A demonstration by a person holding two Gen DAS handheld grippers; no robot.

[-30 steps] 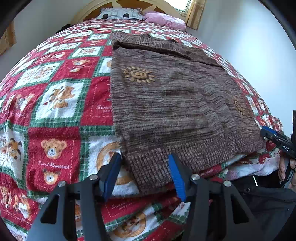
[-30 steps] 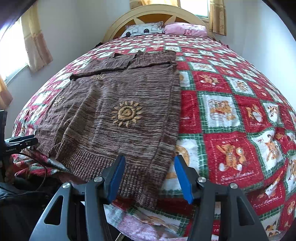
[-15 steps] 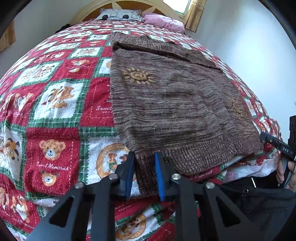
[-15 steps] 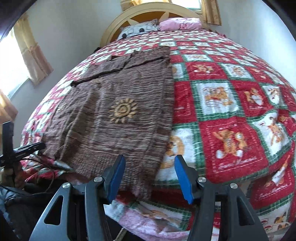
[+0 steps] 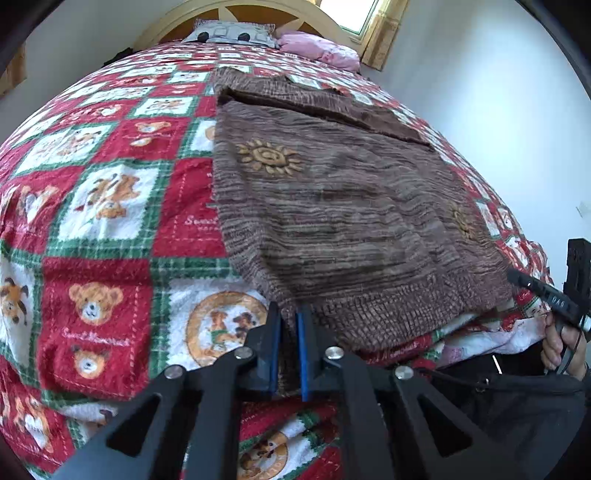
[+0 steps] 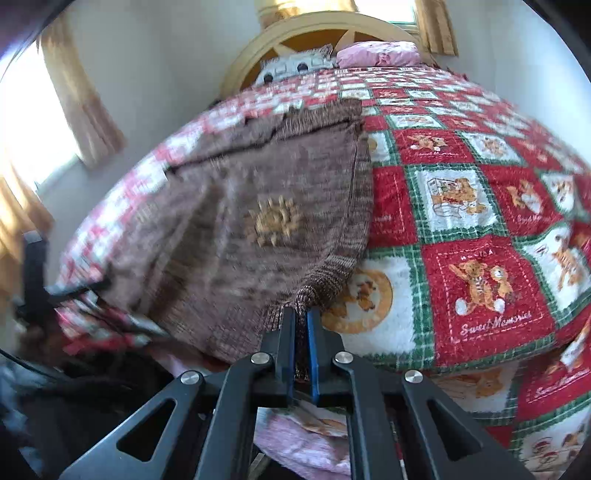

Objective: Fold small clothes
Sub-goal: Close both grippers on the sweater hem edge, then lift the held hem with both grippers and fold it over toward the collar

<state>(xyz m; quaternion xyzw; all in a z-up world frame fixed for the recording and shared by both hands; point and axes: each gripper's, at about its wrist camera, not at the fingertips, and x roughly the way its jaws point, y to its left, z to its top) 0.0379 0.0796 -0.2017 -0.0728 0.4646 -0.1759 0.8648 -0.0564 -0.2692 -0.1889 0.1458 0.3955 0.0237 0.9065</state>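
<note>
Fingers of left gripper (image 5: 287, 354) and right gripper (image 6: 302, 354) both pinched on hem corners of brown sweater (image 5: 332, 206), flat on bed (image 5: 110, 221). Bottom fold not yet made.

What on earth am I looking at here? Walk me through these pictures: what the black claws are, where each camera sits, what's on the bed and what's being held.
There is no robot here. A person holds a hand-held two-finger gripper in each hand, and each gripper carries a wide-angle camera that looks forward along its fingers. That is why the bed bulges like a dome.

One picture comes from the left gripper, the other from the right gripper. The black bars with blue pads at the bottom of each are that gripper's own fingers.

On the teddy-bear quilt lies a brown knitted sweater with sun motifs, spread flat. Two pillows sit by the headboard.

Each gripper is shut on a near corner of the sweater's ribbed hem. The right view is blurred, so it is probably moving. Likely the bottom edge is about to be folded toward the pillows.
</note>
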